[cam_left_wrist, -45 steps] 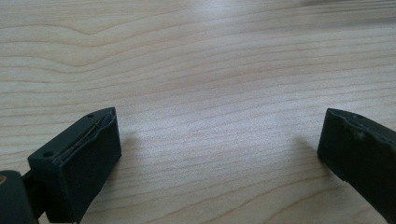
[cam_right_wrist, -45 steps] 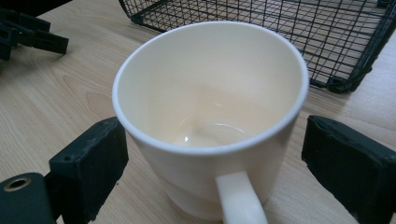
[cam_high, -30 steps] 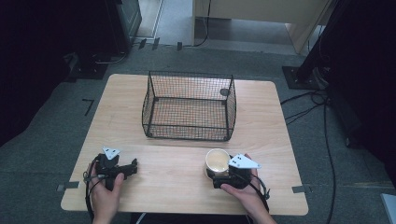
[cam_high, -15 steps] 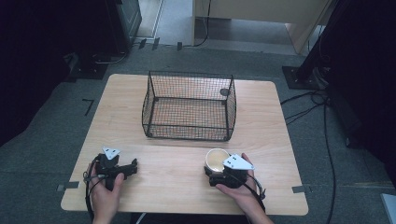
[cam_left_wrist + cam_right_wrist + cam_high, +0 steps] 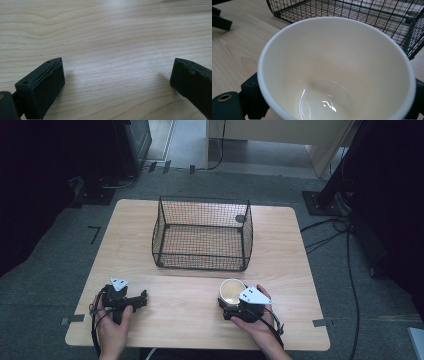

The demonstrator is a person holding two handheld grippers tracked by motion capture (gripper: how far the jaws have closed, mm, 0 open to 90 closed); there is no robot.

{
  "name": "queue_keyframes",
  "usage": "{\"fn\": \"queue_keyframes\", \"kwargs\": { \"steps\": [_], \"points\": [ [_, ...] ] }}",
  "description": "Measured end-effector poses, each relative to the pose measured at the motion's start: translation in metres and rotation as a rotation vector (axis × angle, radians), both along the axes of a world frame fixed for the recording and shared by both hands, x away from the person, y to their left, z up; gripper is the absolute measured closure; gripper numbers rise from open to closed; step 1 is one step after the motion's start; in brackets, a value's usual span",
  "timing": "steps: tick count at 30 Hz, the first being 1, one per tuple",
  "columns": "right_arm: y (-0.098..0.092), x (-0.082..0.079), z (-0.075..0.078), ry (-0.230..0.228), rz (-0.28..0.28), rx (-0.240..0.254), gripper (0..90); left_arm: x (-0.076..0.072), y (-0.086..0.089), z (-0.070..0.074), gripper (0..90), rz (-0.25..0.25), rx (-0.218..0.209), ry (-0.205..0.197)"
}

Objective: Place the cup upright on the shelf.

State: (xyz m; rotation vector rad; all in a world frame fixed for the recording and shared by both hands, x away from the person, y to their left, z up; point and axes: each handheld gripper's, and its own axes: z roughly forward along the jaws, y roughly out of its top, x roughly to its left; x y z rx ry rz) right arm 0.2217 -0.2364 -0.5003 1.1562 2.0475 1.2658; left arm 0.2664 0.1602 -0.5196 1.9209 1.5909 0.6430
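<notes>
Right gripper (image 5: pixel 231 301), in a person's hand at the table's near edge, has its jaws set against both sides of a white paper cup (image 5: pixel 232 291), gripping it; in the right gripper view the cup (image 5: pixel 337 67) stands upright between the black jaws, its glossy inside empty. Left gripper (image 5: pixel 142 298) rests low over the near left of the wooden table (image 5: pixel 280 250), jaws spread wide with bare wood between them and nothing held, as the left gripper view shows. Well apart from each other, the two grippers sit on either side of the table's front strip. Beyond the cup, near but not touching it, stands a black wire basket (image 5: pixel 202 234) at mid-table, open at the top; its mesh wall (image 5: pixel 362 12) rises just behind the cup's rim. Dark floor and cables surround the table.
</notes>
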Motion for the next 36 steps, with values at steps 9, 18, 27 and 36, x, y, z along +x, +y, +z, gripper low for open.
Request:
{"fn": "queue_keyframes", "kwargs": {
  "steps": [9,18,27,36],
  "points": [
    [-0.001,-0.004,0.012,-0.039,-0.001,0.036,9.0,0.000,0.000,0.000,0.0,0.000,0.000,0.000],
    [0.004,0.000,0.032,-0.089,0.003,0.068,9.0,0.000,0.000,0.000,0.0,0.000,0.000,0.000],
    [0.010,0.007,0.044,-0.134,0.005,0.095,9.0,0.000,0.000,0.000,0.0,0.000,0.000,0.000],
    [0.018,0.016,0.055,-0.180,0.007,0.106,9.0,0.000,0.000,0.000,0.0,-0.005,0.000,0.001]
  ]
}}
